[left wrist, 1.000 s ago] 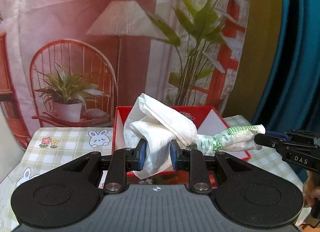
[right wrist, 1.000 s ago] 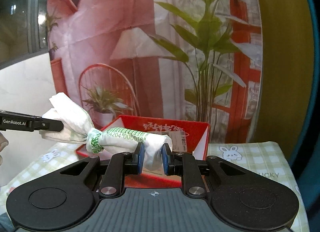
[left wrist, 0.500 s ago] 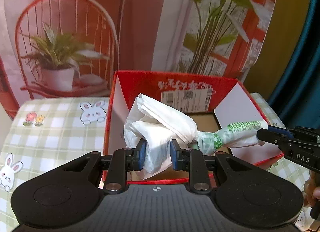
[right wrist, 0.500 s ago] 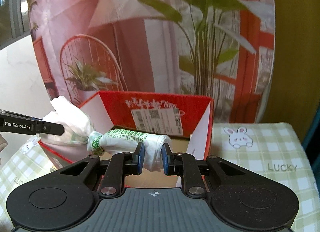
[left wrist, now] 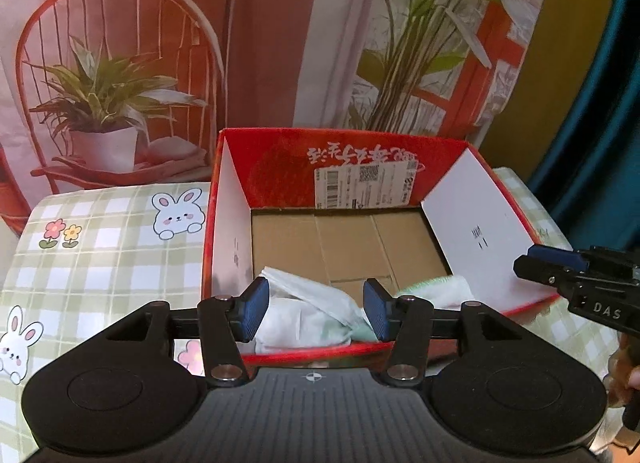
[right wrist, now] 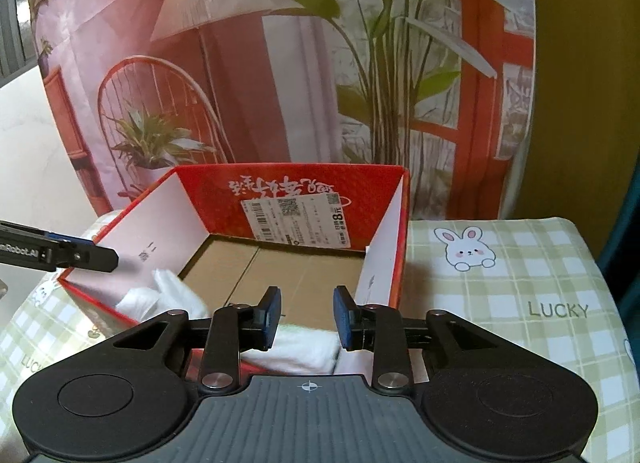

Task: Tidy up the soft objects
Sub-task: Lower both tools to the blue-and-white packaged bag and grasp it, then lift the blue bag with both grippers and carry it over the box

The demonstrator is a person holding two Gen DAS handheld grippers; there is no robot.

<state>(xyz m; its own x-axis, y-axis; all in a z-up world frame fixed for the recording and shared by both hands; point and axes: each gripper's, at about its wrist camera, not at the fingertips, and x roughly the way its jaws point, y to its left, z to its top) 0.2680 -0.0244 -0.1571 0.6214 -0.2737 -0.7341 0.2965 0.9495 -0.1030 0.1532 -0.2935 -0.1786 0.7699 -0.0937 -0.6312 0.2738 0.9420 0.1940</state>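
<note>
Red cardboard forms the one box (left wrist: 280, 167) ahead of both pairs of fingers, its side flaps white inside and its floor plain brown board. One soft thing lies in it: a white plastic bag bundle (left wrist: 312, 315) with green print, resting on the box floor against the near wall, directly beyond the fingertips in both wrist views.

There are two grippers. The left gripper (left wrist: 316, 309) has its blue-padded fingers (left wrist: 251, 313) spread wide, with the bundle seen in the gap between them; whether the pads touch it cannot be told. The right gripper (right wrist: 307, 317) is spread too, holding nothing, the white end of the bundle (right wrist: 296, 347) showing just below and between its fingers (right wrist: 271, 315). Each gripper's tip also appears at the edge of the other's view, hovering over a side flap.

The far inner wall carries white Chinese brush lettering, upside down, and a shipping label (right wrist: 298, 219) with barcode, QR code and a bold "8". The right gripper's side reads "DAS"; the left's reads partly "nRobot.AI". The checked tablecloth (right wrist: 520, 283), beside the right fingers, says "LUCKY" and shows rabbits.
</note>
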